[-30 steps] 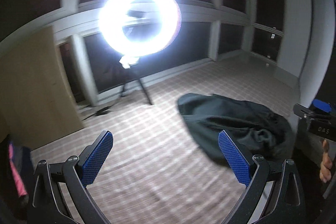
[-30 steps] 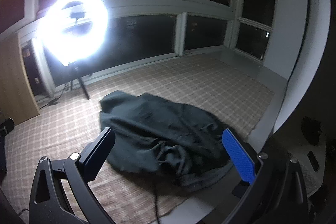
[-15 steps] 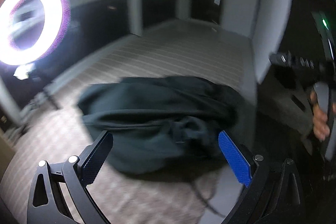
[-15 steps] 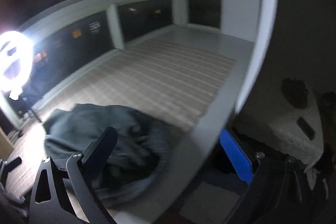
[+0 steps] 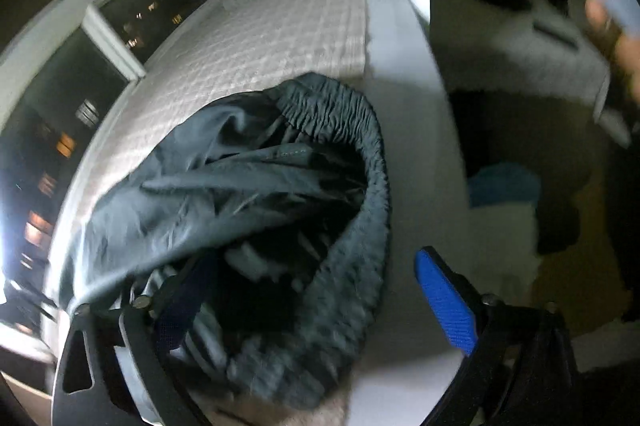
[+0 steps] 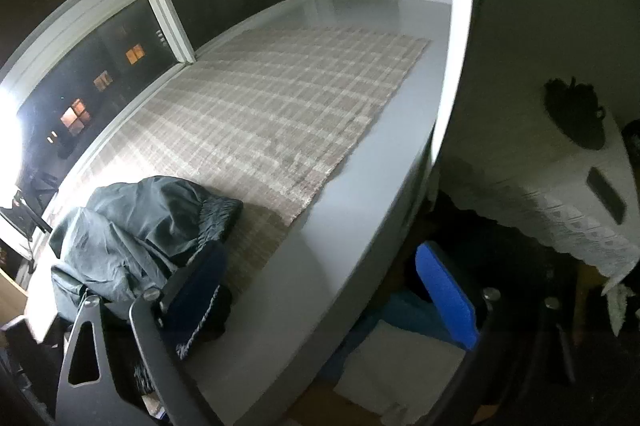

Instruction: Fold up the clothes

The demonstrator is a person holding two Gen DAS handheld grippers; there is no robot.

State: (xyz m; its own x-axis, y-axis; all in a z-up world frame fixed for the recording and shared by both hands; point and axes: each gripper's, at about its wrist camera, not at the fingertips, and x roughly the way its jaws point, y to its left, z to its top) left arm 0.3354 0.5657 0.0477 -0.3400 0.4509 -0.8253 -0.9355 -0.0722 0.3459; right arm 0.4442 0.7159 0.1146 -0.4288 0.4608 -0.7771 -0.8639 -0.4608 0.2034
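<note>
Within 1 second both cameras swung from a level look across the window ledge (image 6: 360, 210) to a steep downward one at its near edge. The ring light that had filled both views slid off to the left, leaving only glare. The dark garment (image 5: 240, 194), 1 second earlier a low heap well ahead of the jaws, now filled the left wrist view, so the left gripper (image 5: 316, 302) had closed in on it. I judge this to be an approach toward a hold on the waistband, with the garment unfolded.

The left gripper's jaws were spread wide, 1 finger low over the crumpled cloth, the other over bare ledge; nothing was pinched. The right gripper (image 6: 332, 294) was likewise spread and empty, its left finger just beside the garment's near end, its right finger past the ledge's edge.

The garment lay bunched at the near left of the checked mat (image 6: 272, 114), partly spilling onto the smooth grey ledge. It was thin, dark green-grey fabric, limp and creased, with a thick gathered elastic waistband (image 5: 372, 162) curling into an open loop. The mat looked woven and flat, in a pale plaid.
</note>
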